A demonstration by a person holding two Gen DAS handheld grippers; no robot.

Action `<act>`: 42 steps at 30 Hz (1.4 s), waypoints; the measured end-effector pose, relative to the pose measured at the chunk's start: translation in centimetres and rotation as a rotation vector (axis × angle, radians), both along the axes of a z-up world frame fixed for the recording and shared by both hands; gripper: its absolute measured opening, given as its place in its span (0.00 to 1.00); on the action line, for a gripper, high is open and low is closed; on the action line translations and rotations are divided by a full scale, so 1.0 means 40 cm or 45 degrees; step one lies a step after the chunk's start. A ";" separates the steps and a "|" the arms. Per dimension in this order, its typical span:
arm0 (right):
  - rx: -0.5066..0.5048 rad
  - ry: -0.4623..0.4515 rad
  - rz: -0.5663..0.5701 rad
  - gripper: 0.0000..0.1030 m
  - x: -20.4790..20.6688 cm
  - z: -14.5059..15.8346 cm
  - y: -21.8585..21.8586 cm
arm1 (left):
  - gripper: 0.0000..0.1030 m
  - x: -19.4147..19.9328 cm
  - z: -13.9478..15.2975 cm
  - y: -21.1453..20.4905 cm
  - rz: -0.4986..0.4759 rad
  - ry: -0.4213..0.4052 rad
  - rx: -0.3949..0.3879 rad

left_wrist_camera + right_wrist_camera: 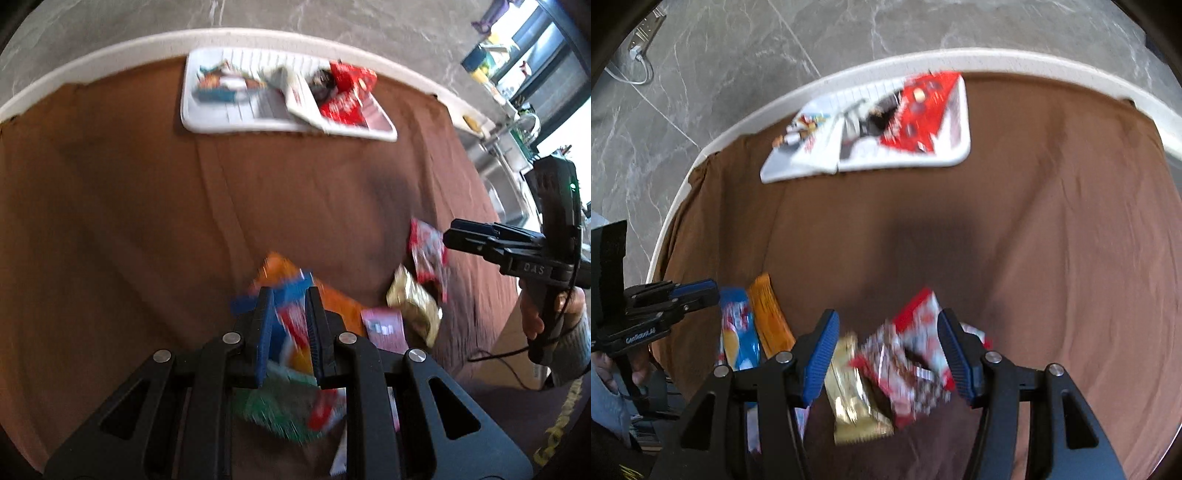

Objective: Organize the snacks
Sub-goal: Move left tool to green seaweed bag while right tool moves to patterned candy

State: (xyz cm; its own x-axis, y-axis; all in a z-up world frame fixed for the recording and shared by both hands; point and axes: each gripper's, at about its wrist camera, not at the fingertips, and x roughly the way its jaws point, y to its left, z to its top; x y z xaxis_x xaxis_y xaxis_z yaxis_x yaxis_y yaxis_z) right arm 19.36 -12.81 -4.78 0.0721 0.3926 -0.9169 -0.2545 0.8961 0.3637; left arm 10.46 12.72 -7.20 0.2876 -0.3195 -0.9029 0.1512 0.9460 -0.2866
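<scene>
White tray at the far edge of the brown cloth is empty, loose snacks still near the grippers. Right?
Not quite. The white tray already holds snacks, among them a red packet, as the right wrist view shows. The rest stands: it sits at the far edge of the brown cloth, with loose snacks near the grippers.

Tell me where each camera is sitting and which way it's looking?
Left wrist view: sits on the left gripper, looking forward over the brown cloth toward the white tray; its fingers straddle a blue snack pack, and the right gripper and hand show.
Right wrist view: sits on the right gripper, open above a red-and-white wrapper and gold wrapper; the left gripper shows.
Shared: tray, cloth, snacks, each other's gripper.
</scene>
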 end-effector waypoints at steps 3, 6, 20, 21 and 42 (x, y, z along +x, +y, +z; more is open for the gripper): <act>-0.005 0.020 -0.014 0.57 -0.041 -0.008 -0.022 | 0.16 -0.054 -0.020 -0.017 -0.019 0.027 0.020; -0.004 0.031 -0.020 0.57 -0.070 -0.009 -0.037 | 0.16 -0.106 -0.045 -0.023 -0.021 0.068 0.022; -0.078 -0.017 -0.009 0.61 -0.135 -0.012 -0.063 | 0.16 -0.241 -0.064 -0.004 0.031 0.115 0.125; -0.086 -0.022 -0.012 0.62 -0.136 -0.013 -0.064 | 0.16 -0.245 -0.064 -0.004 0.033 0.115 0.141; -0.086 -0.027 -0.061 0.65 -0.143 -0.019 -0.074 | 0.51 -0.270 -0.057 0.026 0.070 0.045 0.254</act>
State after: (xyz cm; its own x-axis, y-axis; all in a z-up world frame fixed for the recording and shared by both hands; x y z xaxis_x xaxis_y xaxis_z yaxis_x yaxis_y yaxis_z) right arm 13.65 -15.78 -5.54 0.1088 0.3257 -0.9392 -0.2177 0.9297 0.2972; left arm -0.33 13.76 -9.48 0.2664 -0.1180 -0.9566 0.0906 0.9911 -0.0970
